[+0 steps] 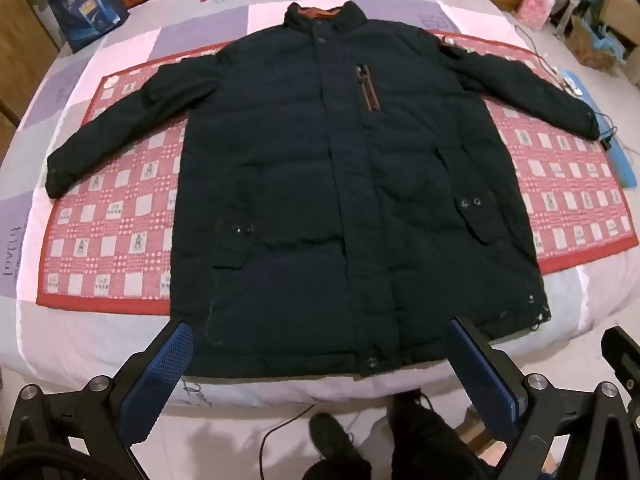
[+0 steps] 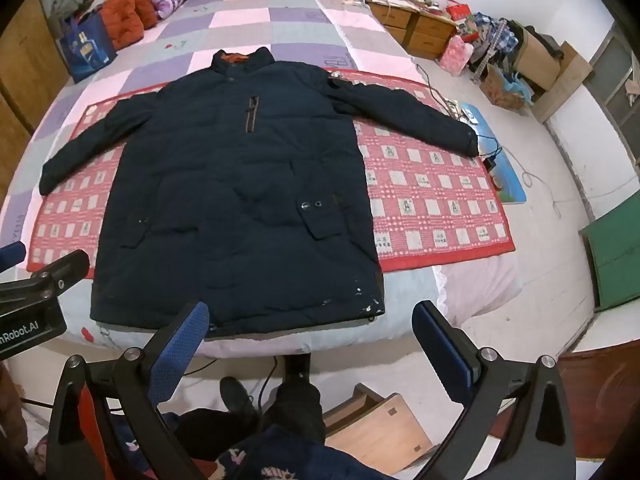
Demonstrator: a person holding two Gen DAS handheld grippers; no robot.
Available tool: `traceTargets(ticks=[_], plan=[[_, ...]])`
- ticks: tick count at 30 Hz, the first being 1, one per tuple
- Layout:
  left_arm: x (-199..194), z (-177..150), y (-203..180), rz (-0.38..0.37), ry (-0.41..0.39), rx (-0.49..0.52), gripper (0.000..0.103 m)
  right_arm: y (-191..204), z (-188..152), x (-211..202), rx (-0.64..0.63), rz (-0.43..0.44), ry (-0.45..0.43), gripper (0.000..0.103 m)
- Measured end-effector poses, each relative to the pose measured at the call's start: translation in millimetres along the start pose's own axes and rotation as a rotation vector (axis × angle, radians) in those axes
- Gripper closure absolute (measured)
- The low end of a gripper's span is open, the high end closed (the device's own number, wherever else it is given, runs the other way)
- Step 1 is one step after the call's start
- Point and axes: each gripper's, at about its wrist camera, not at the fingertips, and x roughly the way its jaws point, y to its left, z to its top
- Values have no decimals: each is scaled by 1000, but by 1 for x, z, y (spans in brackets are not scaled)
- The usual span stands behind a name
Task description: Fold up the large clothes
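Note:
A large dark navy padded jacket (image 1: 328, 184) lies flat, front up, on a red checked mat (image 1: 112, 224) on the bed, both sleeves spread out, collar far from me. It also shows in the right wrist view (image 2: 232, 200). My left gripper (image 1: 320, 344) is open and empty, held above the jacket's hem near the bed's front edge. My right gripper (image 2: 312, 320) is open and empty, also over the hem, to the right of the left gripper (image 2: 40, 280).
The bed has a pink and purple checked quilt (image 2: 248, 24). A blue bag (image 1: 88, 12) and orange clothes (image 2: 128, 12) sit at the far left. A cable and a blue board (image 2: 496, 160) lie by the right sleeve. Wooden drawers (image 2: 416, 28) and clutter stand at the right.

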Motion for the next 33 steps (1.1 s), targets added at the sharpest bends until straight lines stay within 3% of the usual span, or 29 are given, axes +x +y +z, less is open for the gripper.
traceTargets(ticks=[12, 30, 33], plan=[[0, 0, 2, 5, -8, -3, 0, -4, 1, 1, 0, 8, -1, 0], [1, 28, 11, 3, -17, -12, 0, -5, -4, -4, 25, 42, -5, 0], [-5, 13, 2, 8, -21, 2, 0, -10, -6, -4, 39, 64, -9, 0]])
